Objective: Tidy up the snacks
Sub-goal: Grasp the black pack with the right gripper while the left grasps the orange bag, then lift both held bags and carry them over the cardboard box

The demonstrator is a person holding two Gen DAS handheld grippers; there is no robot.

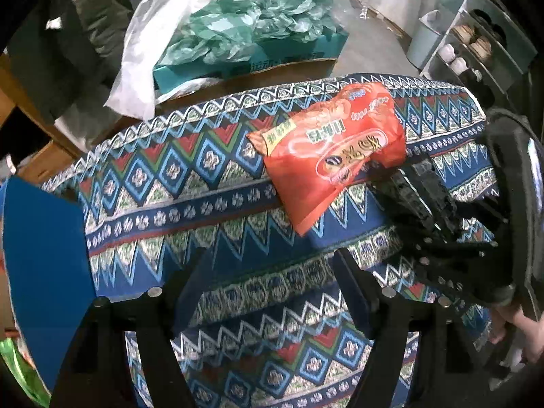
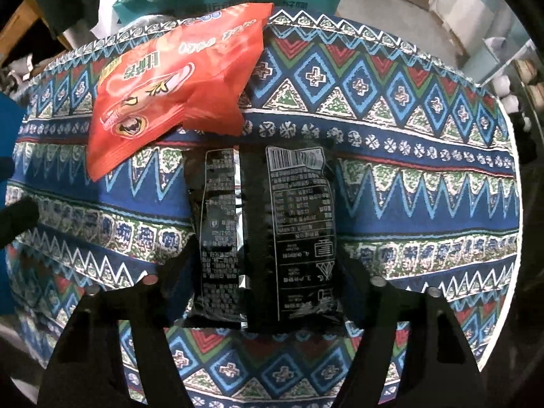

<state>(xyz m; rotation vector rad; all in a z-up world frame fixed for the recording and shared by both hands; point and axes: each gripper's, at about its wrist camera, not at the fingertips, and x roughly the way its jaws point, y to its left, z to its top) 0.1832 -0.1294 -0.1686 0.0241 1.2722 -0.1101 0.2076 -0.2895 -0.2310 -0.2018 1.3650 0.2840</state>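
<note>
Snacks: red pack (image 2: 176,78) and black pack (image 2: 268,234) lying side by side on the counter (image 2: 425,183) (patterned cloth), neither sorted. Right gripper (image 2: 265,292) fingers straddling black pack, grip uncertain; left gripper (image 1: 272,292) fingers wide, holding nothing.

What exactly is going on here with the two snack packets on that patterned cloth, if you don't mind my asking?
A person is sorting snacks with a handheld gripper in each hand. The right gripper points down over a black snack packet, which lies label-side up between its fingers; whether the pads already press on it I cannot tell. The left gripper hangs open over bare tablecloth, holding nothing. A red snack packet lies beside the black one, its corner touching or overlapping it.
</note>
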